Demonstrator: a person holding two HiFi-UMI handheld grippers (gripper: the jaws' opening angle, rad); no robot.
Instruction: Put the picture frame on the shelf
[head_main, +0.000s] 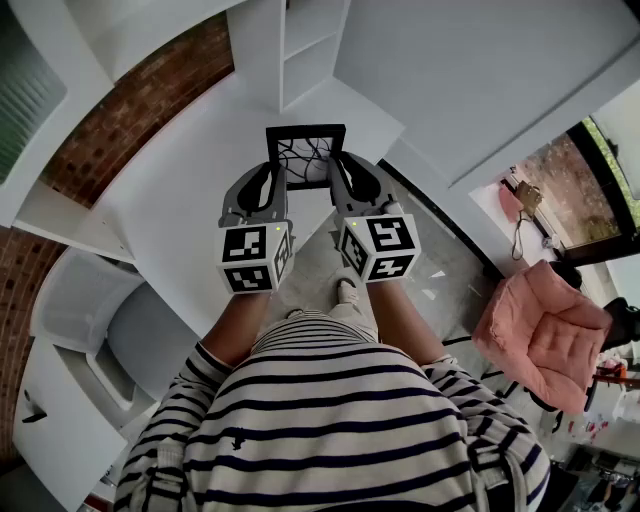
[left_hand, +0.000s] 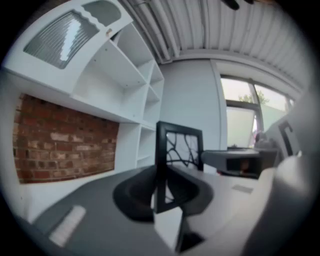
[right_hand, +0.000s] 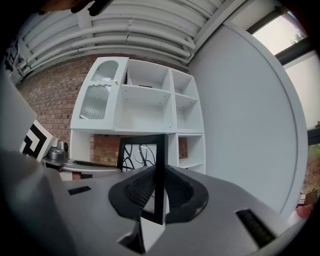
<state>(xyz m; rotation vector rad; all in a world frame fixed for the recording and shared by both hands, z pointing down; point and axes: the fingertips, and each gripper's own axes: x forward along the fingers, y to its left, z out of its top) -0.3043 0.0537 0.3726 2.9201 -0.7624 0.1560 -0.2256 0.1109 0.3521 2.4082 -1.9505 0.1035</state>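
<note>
i hold the picture frame (head_main: 306, 152) up in the air between both grippers, over the white desk (head_main: 180, 190) and in front of the white shelf unit (head_main: 300, 45). it touches neither the desk nor the shelf.

the frame is close to square, with a thin black border. inside is a white sheet crossed by black lines that branch and fork like twigs or cracks. it stands upright, its face turned toward me in the head view.

my left gripper (head_main: 273, 178) has the frame's left side. in the left gripper view the jaws are closed on that black edge, which rises straight up out of the dark pads (left_hand: 137, 195), and the rest of the frame runs away to the right with the branching lines showing through.

my right gripper (head_main: 340, 172) has the frame's right side. in the right gripper view its jaws are likewise pressed shut on the black edge, seen nearly end on, with the patterned sheet stretching off to the left.

the two grippers sit level with each other, the marker cubes side by side just above my striped sleeves (head_main: 330, 420).

beyond the frame the shelf unit shows open white compartments, and a cabinet door (right_hand: 97, 95) with ribbed glass at its upper left. a red brick wall (head_main: 130, 125) runs behind the desk. a pink cushioned chair (head_main: 540, 330) stands well off to my right.
</note>
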